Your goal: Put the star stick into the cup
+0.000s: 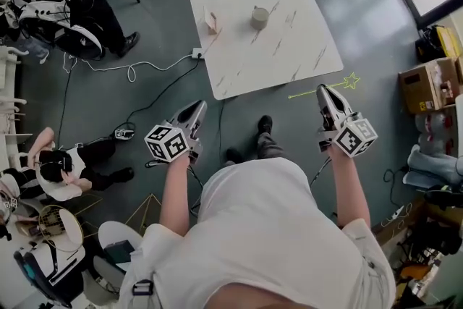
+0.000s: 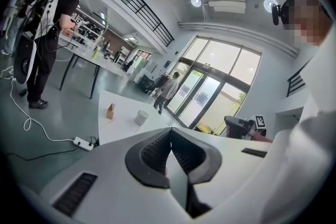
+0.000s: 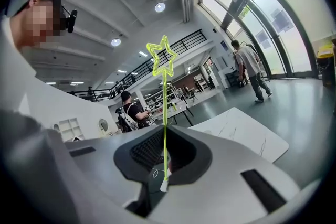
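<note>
A thin yellow-green star stick (image 1: 340, 85) is clamped in my right gripper (image 1: 323, 89), which is shut on it. In the right gripper view the stick (image 3: 164, 113) rises from between the jaws, with its star on top. The beige cup (image 1: 260, 17) stands on the white marble table (image 1: 289, 54), well ahead of both grippers. It also shows in the left gripper view as the cup (image 2: 142, 117). My left gripper (image 1: 198, 111) is held over the floor short of the table. Its jaws (image 2: 170, 136) are shut, with nothing between them.
A small wooden block (image 1: 211, 22) stands on the table left of the cup. A power strip (image 1: 197, 53) and cables lie on the floor by the table's left edge. People sit at the left. A cardboard box (image 1: 427, 87) is at the right.
</note>
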A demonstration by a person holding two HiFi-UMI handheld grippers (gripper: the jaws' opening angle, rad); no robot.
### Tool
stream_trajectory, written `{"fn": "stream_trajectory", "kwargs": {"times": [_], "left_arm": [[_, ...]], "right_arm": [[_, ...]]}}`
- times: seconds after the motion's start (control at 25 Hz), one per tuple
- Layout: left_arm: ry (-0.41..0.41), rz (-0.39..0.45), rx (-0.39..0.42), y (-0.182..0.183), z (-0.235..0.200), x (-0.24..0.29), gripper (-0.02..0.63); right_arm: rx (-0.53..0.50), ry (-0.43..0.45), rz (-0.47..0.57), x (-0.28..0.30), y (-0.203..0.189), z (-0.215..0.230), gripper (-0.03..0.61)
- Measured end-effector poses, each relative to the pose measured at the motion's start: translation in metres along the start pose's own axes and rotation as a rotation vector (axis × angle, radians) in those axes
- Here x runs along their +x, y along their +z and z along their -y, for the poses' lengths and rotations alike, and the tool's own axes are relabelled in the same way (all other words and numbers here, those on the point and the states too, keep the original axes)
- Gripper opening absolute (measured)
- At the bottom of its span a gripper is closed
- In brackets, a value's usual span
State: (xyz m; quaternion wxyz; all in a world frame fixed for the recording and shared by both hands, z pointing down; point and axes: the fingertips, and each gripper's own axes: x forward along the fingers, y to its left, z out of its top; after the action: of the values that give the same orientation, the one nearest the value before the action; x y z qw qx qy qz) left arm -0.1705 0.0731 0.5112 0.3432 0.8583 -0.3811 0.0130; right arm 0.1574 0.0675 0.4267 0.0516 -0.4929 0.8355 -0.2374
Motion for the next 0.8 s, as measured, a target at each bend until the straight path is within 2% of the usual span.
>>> {"fn": "stream_trajectory", "kwargs": {"times": [0.48,0.8], "left_arm": [[0.064,0.024,-0.011,0.035,-0.005,0.082,0.014],[0.133,0.09,-0.032,0.064,-0.008,0.122,0.014]], "right_arm": [[0.018,0.089,-0.039,0.072,0.04,0.075,0.032],[0.029,0.14,-0.069,0.105,0.064,0.132,0.032]]}}
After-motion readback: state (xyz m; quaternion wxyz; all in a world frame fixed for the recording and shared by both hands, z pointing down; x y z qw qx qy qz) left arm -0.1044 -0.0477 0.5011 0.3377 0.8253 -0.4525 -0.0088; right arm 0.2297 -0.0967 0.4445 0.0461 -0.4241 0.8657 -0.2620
